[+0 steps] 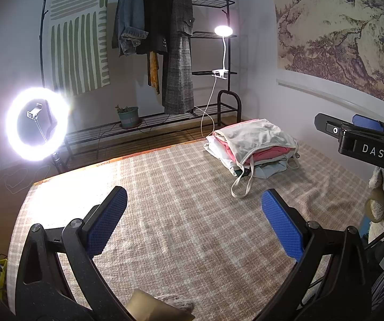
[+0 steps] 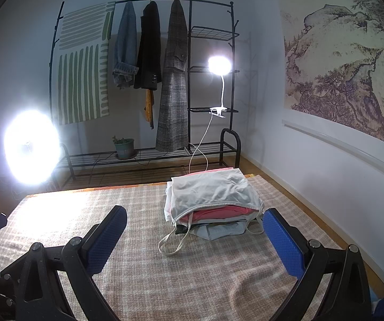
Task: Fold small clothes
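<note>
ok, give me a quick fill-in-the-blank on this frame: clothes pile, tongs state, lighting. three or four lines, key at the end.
1. The top garment on the clothes pile is pale, and the layer just beneath it is ____.
2. Both the left tongs and the right tongs are ____ and hold nothing.
3. The pile rests on a ____-patterned blanket.
4. The ring light stands to the ____ of the garment rack.

Missing words: pink; open; plaid; left

Pale wall [image 2: 258, 26]; black metal garment rack [image 2: 189, 80] with hung coats. Glaring ring light [image 1: 37, 124] left, white clip lamp [image 2: 220, 65]. Mountain-pine landscape mural [image 2: 352, 67] right.
</note>
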Available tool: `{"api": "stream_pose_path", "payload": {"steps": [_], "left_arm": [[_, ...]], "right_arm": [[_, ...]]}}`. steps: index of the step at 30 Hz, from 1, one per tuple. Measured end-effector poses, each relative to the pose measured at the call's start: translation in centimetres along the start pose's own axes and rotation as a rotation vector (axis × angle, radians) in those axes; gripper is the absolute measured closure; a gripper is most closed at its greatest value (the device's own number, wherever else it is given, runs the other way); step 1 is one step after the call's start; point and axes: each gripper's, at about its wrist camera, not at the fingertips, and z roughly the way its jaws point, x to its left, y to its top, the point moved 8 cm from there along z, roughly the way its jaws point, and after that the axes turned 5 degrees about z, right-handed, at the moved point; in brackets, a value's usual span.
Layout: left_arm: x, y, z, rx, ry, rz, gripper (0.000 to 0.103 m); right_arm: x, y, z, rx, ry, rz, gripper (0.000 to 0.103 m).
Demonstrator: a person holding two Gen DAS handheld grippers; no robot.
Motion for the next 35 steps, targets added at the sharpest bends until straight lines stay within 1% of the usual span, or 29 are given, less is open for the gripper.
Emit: {"api": "stream_pose_path", "payload": {"steps": [22, 25, 35], "left_arm": [[-0.51, 0.33, -0.15, 0.006, -0.005, -0.004, 0.001], [-0.48, 0.43, -0.20, -0.004, 0.006, -0.001, 0.001], [-0.74, 0.26, -0.25, 0.004, -0.003, -0.016, 0.001]], "right_arm": [[0.29, -0.21, -0.20, 0.003, 0.001, 0.003, 0.000], [0.39, -0.28, -0.16, 0.006, 0.004, 0.003, 0.000], [0.76, -0.58, -0.15, 0.009, 0.007, 0.003, 0.000]]}}
